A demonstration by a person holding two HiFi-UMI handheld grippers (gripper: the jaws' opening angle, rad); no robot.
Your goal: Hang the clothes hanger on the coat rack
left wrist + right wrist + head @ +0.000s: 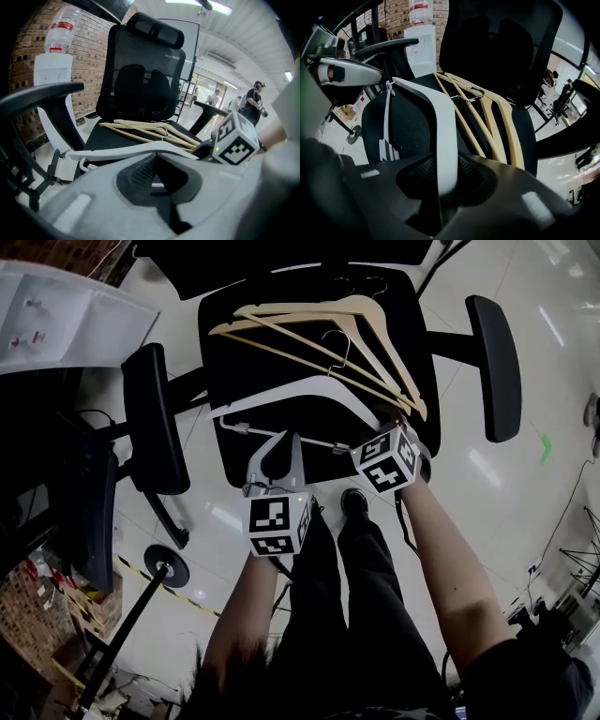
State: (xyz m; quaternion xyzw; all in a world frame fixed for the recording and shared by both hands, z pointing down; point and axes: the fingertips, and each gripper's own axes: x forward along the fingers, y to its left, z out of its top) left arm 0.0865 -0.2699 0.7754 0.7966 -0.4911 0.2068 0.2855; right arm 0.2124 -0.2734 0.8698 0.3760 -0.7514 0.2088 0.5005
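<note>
Two grippers over the chair (281, 287) seat: right gripper (446, 180) clamps the white hanger (440, 117) by one arm; left gripper (157, 157), jaws together, tips at its other arm.

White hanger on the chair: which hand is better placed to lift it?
Right, probably. The right gripper is clamped on one arm of the white hanger; the left gripper reaches it, but its grip is unclear.

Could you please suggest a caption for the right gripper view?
Right gripper closed on a white hanger lying beside wooden hangers on an office chair.
</note>
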